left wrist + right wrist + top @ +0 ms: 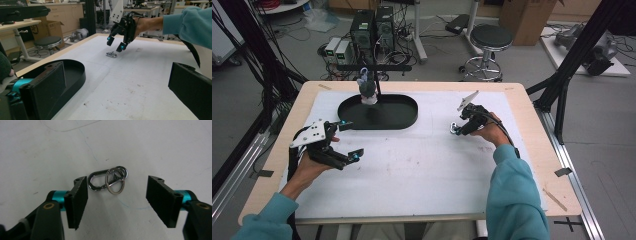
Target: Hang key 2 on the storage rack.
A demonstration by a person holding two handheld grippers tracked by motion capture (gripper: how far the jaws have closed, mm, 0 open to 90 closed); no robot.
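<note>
High view: I see my right gripper (457, 125) tipped down over a small metal keyring clip (455, 131), hard to make out here, on the white mat (412, 170); my left gripper (348, 141) is spread wide by the black tray (409, 121). Left gripper view: the clip (111, 54) lies just below the right gripper's tips. Right gripper view: the jaws flank the clip (107, 180), unclenched, not touching.

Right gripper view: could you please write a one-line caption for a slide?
Right gripper, jaws open, poised over a metal clasp with ring lying flat on the white mat.
</note>
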